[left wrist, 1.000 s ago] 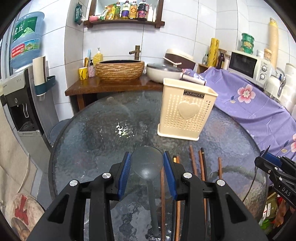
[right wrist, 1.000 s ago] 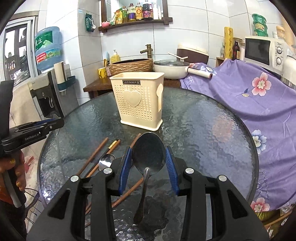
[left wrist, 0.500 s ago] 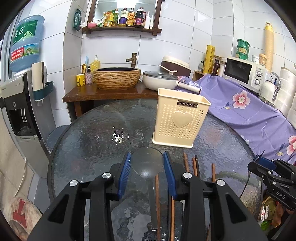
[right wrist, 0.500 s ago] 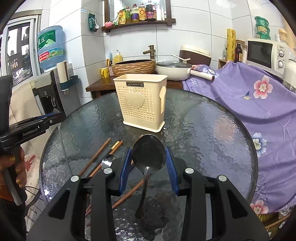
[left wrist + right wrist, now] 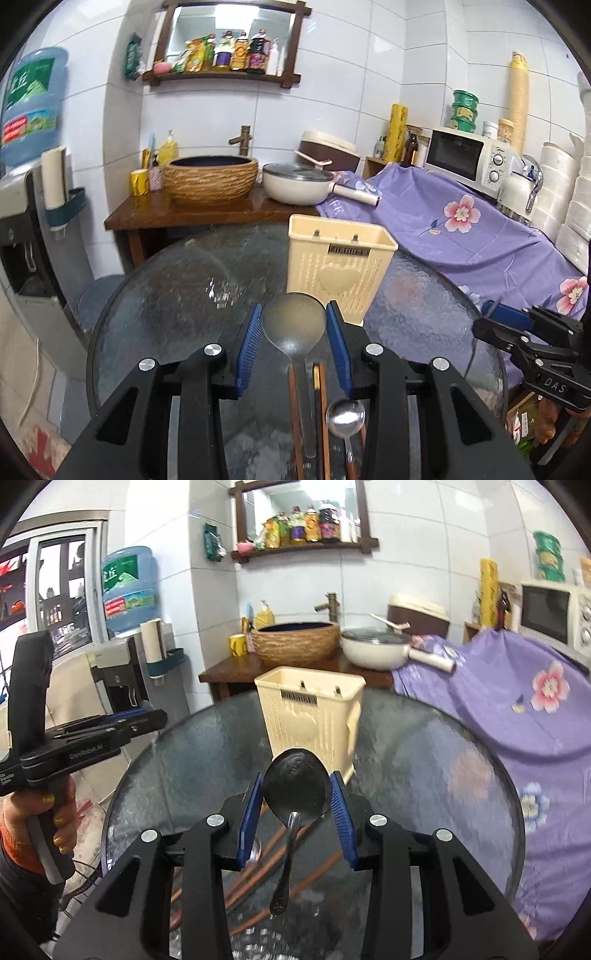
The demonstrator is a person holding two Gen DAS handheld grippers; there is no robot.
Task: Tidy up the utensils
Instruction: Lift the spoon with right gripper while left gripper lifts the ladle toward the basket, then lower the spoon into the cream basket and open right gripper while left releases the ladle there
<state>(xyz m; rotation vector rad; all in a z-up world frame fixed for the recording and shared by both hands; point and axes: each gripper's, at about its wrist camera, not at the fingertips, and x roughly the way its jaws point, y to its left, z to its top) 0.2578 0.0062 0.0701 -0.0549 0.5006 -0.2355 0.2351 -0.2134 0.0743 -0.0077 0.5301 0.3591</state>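
Note:
My left gripper point(image 5: 293, 325) is shut on a grey translucent spoon point(image 5: 293, 326), bowl between the blue pads, held above the round glass table point(image 5: 177, 295). My right gripper point(image 5: 296, 794) is shut on a dark metal spoon point(image 5: 296, 788), also lifted. A cream perforated utensil holder point(image 5: 338, 269) stands upright just beyond both grippers; it also shows in the right wrist view point(image 5: 310, 716). Brown chopsticks point(image 5: 295, 406) and a small shiny spoon point(image 5: 345, 413) lie on the glass below the left gripper. Chopsticks point(image 5: 258, 871) also lie under the right gripper.
A purple flowered cloth point(image 5: 480, 236) covers the counter on the right, with a microwave point(image 5: 465, 158) on it. A wooden side table point(image 5: 207, 210) behind holds a woven basin point(image 5: 210, 177) and a white pan point(image 5: 295, 182). A water dispenser point(image 5: 22, 206) stands at left.
Both grippers have risen with their spoons and come closer to the cream holder. The small shiny spoon on the glass has come into the left wrist view.

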